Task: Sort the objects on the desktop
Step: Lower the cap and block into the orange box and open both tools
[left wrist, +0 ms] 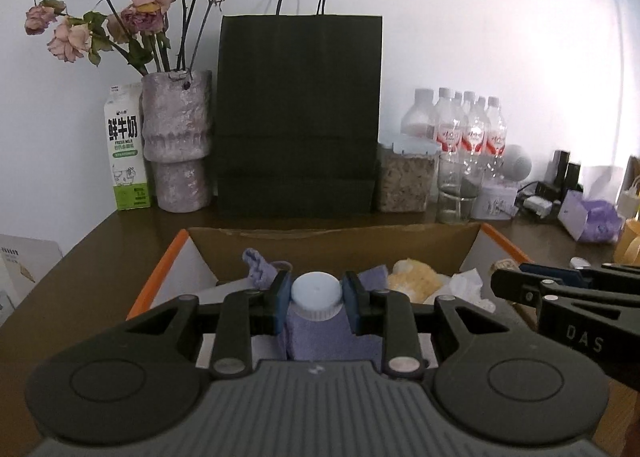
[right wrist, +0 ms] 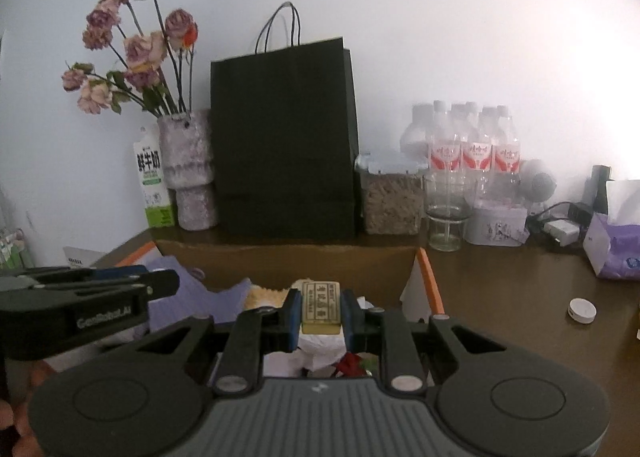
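1. Fingers first: your left gripper (left wrist: pixel 316 307) is clamped on a small bottle with a pale blue screw cap (left wrist: pixel 316 291), the blue pads pressing either side of its neck. Your right gripper (right wrist: pixel 320 315) is closed on a small gold bar-shaped block (right wrist: pixel 321 307) with printed characters on top.
2. You hold both items over the open cardboard box (left wrist: pixel 332 243) with orange-edged flaps, which sits on the brown bench (left wrist: pixel 80 277) in front of the black paper bag (left wrist: pixel 298 113).
3. Inside the box you already have a purple cloth (left wrist: pixel 260 267), a yellow fluffy item (left wrist: pixel 414 275), crumpled white tissue (right wrist: pixel 320 345) and something red (right wrist: pixel 350 363), so by my reading part of the sorting is done.
4. Neither held item is set down yet; lowering and releasing both looks like your step in hand.
5. Left on the bench: a white round cap (right wrist: pixel 581 310) lies loose to the right, near the purple tissue pack (right wrist: pixel 614 253). Whether the water bottles (left wrist: pixel 468 125), the glass or the milk carton (left wrist: pixel 126 149) belong to the job, you cannot tell from here.
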Motion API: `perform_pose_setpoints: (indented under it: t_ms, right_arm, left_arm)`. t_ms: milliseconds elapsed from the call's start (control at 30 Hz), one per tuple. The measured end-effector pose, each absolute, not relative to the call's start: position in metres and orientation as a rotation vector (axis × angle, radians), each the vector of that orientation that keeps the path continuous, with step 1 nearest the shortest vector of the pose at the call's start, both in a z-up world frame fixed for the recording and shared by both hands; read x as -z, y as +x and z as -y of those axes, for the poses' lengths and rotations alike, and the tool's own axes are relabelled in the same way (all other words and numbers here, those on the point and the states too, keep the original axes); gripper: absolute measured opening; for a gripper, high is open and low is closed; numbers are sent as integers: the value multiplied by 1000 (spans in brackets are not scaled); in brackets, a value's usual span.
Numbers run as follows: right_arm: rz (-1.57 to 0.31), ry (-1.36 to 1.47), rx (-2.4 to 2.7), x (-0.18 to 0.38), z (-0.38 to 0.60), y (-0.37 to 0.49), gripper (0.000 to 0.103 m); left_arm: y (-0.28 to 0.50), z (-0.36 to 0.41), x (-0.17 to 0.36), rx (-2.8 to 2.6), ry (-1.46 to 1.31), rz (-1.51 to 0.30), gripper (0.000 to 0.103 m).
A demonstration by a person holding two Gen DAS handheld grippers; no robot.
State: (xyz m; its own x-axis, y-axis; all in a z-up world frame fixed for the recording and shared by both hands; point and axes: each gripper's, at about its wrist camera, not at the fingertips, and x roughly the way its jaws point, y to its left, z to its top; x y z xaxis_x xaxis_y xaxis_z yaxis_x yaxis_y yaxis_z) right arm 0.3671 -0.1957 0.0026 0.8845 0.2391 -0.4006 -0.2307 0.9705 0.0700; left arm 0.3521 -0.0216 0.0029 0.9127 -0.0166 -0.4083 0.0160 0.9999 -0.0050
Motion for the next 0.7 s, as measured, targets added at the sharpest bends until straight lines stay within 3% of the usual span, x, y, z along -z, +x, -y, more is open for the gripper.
perform_pose_setpoints:
  t_ms: [533,633,667,700]
  right_arm:
    - [-460,2,-254,13,193,369,20]
    - [-458,16,-261,12,195,367,30]
    - [-452,20,-263,11,196,365,41]
    - [-439,22,-264,9,196,362,56]
  left_arm:
    - [351,38,13,6,119,-410,32]
    - [346,37,12,-1,118,-396,43]
    - [344,37,10,1,113,-388,47]
    - [340,38,9,-1,115,-376,57]
